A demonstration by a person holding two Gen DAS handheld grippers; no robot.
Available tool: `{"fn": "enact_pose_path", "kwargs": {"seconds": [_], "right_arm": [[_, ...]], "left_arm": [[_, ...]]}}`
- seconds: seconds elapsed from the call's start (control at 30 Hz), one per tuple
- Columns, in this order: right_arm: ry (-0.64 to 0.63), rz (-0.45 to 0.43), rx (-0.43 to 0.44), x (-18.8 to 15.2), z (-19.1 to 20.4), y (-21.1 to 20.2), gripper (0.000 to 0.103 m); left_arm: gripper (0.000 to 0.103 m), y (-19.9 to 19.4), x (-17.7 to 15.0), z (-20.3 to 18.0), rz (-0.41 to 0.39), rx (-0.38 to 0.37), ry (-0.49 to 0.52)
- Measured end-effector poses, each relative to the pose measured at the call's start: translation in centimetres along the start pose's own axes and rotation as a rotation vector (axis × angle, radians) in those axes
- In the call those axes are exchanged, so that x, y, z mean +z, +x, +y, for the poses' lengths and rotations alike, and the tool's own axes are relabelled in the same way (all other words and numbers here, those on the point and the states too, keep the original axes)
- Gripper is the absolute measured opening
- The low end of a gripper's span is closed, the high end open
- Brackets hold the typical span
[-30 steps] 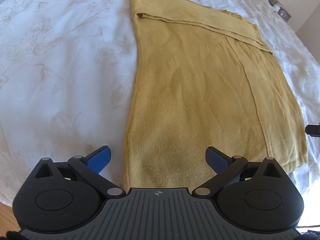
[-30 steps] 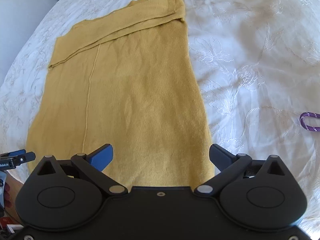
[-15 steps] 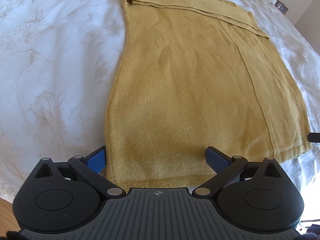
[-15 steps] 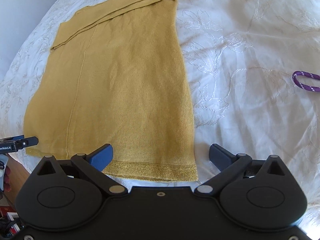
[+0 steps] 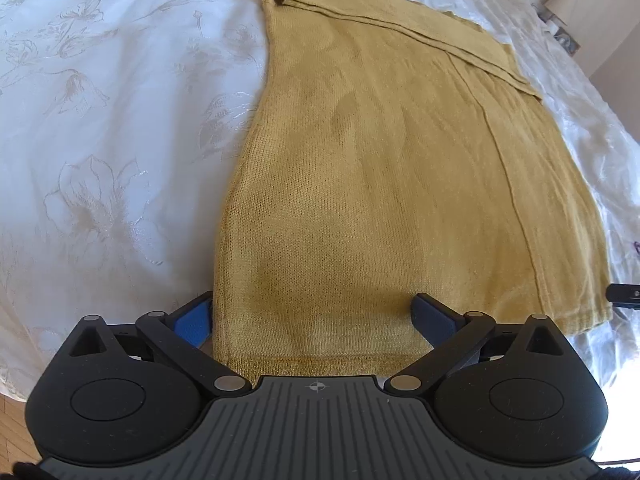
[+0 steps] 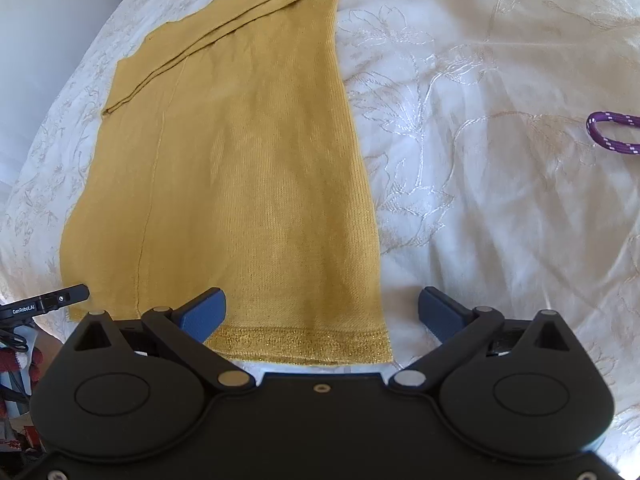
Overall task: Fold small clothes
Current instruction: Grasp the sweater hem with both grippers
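- 2 grippers, 1 in each of my hands, are at the near hem of a mustard-yellow knit garment (image 5: 384, 184) that lies flat on a bed.
- Left gripper (image 5: 312, 316): its 2 blue-padded fingers (image 5: 196, 316) are spread wide and grasp nothing. They straddle the hem's left corner, with the left pad just off the garment's left edge over the bedspread and the right pad over the knit.
- Right gripper (image 6: 322, 312): its fingers (image 6: 206, 312) are also spread wide and grasp nothing. They straddle the hem's right corner, with the left pad over the knit and the right pad over bare bedspread just beside the garment's right edge.
- I cannot tell whether any pad touches the cloth.
- Garment: it stretches away from me across the bed, wider at the near hem and narrower at the far end. A sleeve (image 5: 400, 28) is folded across the far part, and a long seam or fold line (image 6: 154, 184) runs lengthwise through the body. The hem band (image 6: 304, 344) glints with a shiny, coarser knit.
- Bedspread (image 6: 480, 200): white, embroidered with flowers, lightly rumpled to my right.
- Purple cord (image 6: 612, 132): a loop with white flecks lying on the bedspread at the far right, well apart from the garment.
- Wood flooring (image 5: 16, 408) shows past the bed's near edge in the left view.
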State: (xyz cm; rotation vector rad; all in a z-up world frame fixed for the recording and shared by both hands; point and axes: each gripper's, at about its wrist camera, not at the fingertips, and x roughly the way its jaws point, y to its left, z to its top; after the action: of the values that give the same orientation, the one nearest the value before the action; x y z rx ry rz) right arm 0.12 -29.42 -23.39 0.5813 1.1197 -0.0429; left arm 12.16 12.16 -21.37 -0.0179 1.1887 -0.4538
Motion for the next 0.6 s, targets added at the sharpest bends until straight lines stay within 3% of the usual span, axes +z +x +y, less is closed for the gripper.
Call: {"fn": "enact_pose_path", "kwargs": {"seconds": [0.33, 0.6], "right_arm": [[0.028, 0.031, -0.011, 0.2, -0.6, 1.3, 0.103], [-0.004, 0.046, -0.015, 0.4, -0.7, 1.4, 0.103]], "left_arm": [[0.102, 1.4, 1.2, 0.5, 0.065, 0.003, -0.072], [0.103, 2.7, 1.0, -1.8, 0.030, 0.117, -0.052]]}}
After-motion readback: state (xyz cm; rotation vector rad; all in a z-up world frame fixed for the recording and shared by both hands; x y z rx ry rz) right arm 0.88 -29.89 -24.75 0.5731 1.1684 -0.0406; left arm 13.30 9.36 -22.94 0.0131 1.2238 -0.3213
